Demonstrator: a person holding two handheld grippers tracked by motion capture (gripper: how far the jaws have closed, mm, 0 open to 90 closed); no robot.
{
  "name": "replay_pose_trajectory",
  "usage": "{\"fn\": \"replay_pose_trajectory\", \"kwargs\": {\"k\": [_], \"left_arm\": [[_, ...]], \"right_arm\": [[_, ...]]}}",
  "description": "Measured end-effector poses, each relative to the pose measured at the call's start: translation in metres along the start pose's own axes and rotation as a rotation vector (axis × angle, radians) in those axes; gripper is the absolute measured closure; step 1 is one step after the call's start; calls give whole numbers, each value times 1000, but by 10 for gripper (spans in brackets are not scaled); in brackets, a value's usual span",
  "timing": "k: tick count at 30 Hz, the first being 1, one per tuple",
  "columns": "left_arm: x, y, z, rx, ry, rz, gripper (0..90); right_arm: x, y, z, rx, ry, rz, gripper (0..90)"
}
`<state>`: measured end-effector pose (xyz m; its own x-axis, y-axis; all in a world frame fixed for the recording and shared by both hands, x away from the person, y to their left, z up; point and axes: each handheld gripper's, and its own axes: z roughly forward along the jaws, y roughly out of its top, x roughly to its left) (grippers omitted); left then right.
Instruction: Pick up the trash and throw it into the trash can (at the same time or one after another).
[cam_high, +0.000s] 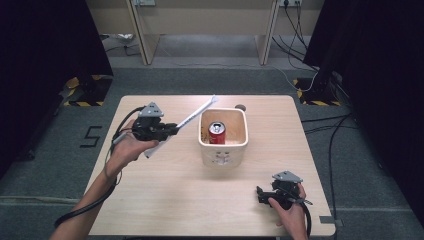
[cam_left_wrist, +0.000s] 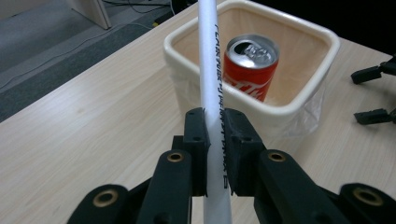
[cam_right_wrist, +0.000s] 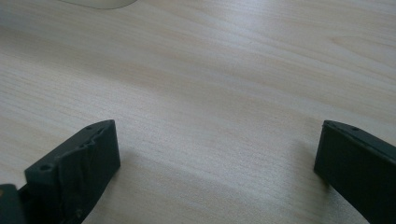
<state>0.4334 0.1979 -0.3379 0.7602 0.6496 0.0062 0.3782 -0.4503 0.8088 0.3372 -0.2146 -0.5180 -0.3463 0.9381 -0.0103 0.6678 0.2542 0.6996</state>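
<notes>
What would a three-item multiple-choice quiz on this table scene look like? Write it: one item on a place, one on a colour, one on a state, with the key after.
1. Where is the can?
A. Inside the white tub
B. On the table beside the tub
C. Between the right gripper's fingers

2. What colour is the can's side?
A. Blue
B. Red
C. Green

3. How does the left gripper stand?
A. Open over the can
B. Shut on nothing
C. Shut on the white wrapped straw

Key: 1 A, the can stands upright within the tub's walls. 2 B, the left gripper view shows a red side under a silver top. 3 C, both fingers press the straw from either side, while the right gripper rests open on the table.
</notes>
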Motion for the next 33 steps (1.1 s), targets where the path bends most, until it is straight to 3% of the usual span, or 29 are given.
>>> {"fn": "replay_pose_trajectory", "kwargs": {"k": [11,28,31,33], "left_arm": [[-15,36,28,-4,-38,35,796],[-31,67,63,-11,-78,62,796],[-34,74,69,-18,-90,64,796],[-36,78,73,-22,-96,69,796]], "right_arm": [[0,0,0,0,1,1,3],[0,0,-1,1,10,-6,5],[-1,-1,-2,-12,14,-1,52],[-3,-1,-4,-37,30,5,173]]}}
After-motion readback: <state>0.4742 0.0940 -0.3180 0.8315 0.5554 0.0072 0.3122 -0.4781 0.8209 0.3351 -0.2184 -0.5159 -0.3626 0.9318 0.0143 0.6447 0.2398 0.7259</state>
